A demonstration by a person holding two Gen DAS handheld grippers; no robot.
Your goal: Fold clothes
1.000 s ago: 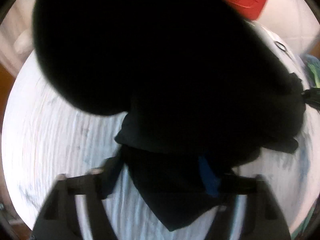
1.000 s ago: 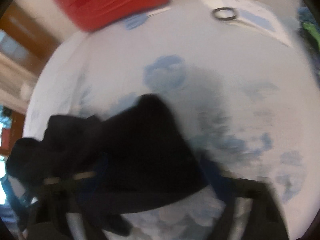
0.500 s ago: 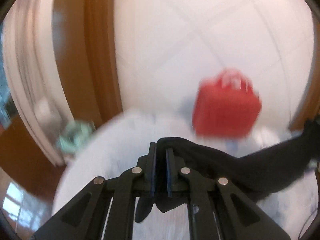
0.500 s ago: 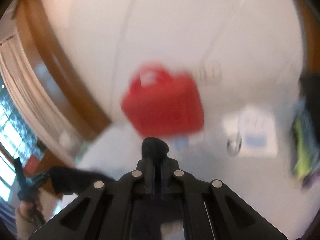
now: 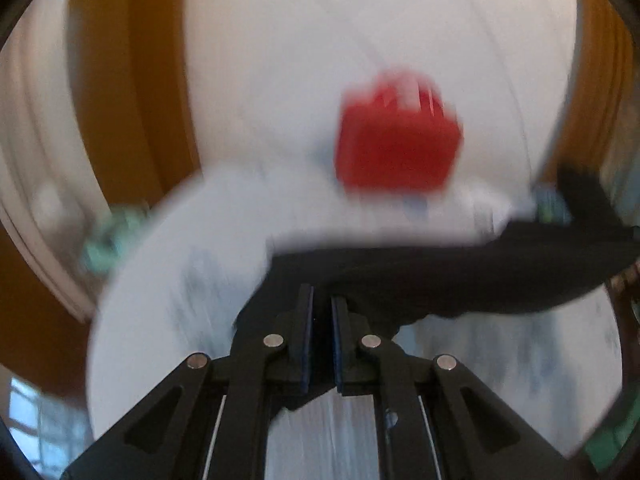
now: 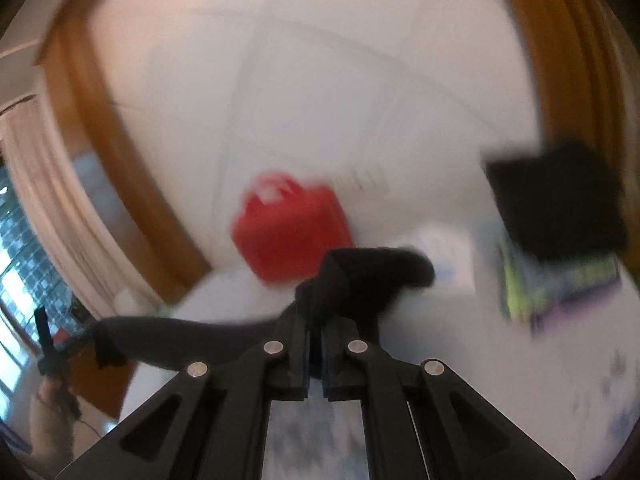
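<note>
Pinching one black garment [image 5: 460, 276] between them, the left gripper [image 5: 322, 312] and right gripper [image 6: 316, 320] have jaws nearly closed; cloth stretches above the white table [image 5: 168, 280], red case [image 5: 396, 152] at twelve o'clock.

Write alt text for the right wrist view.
The right gripper is shut on a black garment, which stretches away left above a white table. Behind, blurred, a red case sits by a white wall, with a dark folded item and colourful items at right.
</note>
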